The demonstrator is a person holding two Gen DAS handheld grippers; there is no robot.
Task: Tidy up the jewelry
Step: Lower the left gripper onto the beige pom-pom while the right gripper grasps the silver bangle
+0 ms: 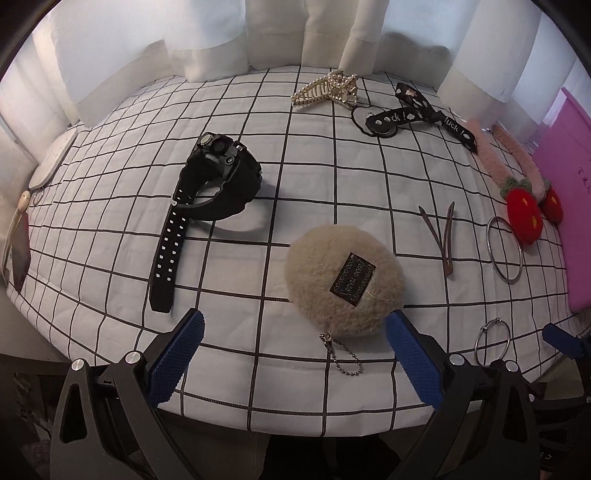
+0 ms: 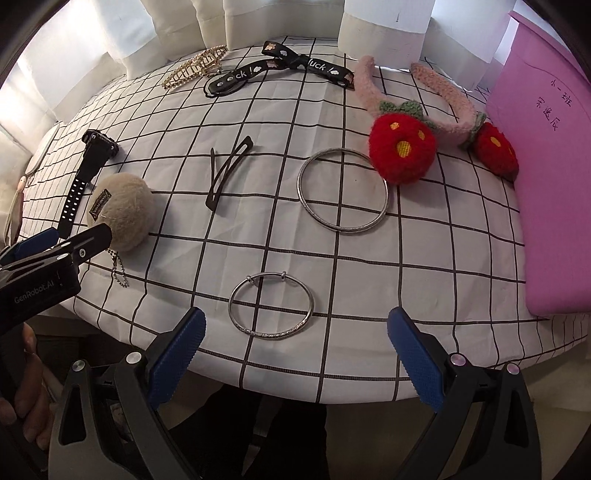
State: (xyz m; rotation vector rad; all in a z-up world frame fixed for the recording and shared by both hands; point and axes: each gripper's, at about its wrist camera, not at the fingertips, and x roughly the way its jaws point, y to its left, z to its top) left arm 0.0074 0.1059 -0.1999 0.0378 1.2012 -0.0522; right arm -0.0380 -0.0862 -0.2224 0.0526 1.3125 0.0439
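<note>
My left gripper (image 1: pixel 295 334) is open and empty, just short of a beige fluffy pompom keychain (image 1: pixel 345 280) on the checked cloth. A black watch (image 1: pixel 207 192) lies to its far left. My right gripper (image 2: pixel 295 332) is open and empty, just in front of a small silver bangle (image 2: pixel 271 305). A larger silver bangle (image 2: pixel 343 190) lies beyond it. Two dark hair clips (image 2: pixel 225 173), a pearl claw clip (image 1: pixel 328 90), a black ribbon bow (image 2: pixel 280 68) and a pink headband with red strawberries (image 2: pixel 406 144) lie farther back. The left gripper (image 2: pixel 55 245) shows at the left edge of the right wrist view.
A pink folder (image 2: pixel 550 184) lies along the right side of the table. White curtains (image 1: pixel 273 33) hang behind the far edge. A brown tag with a cord (image 1: pixel 18 243) lies at the left edge. The table's near edge (image 2: pixel 295 391) curves just under the grippers.
</note>
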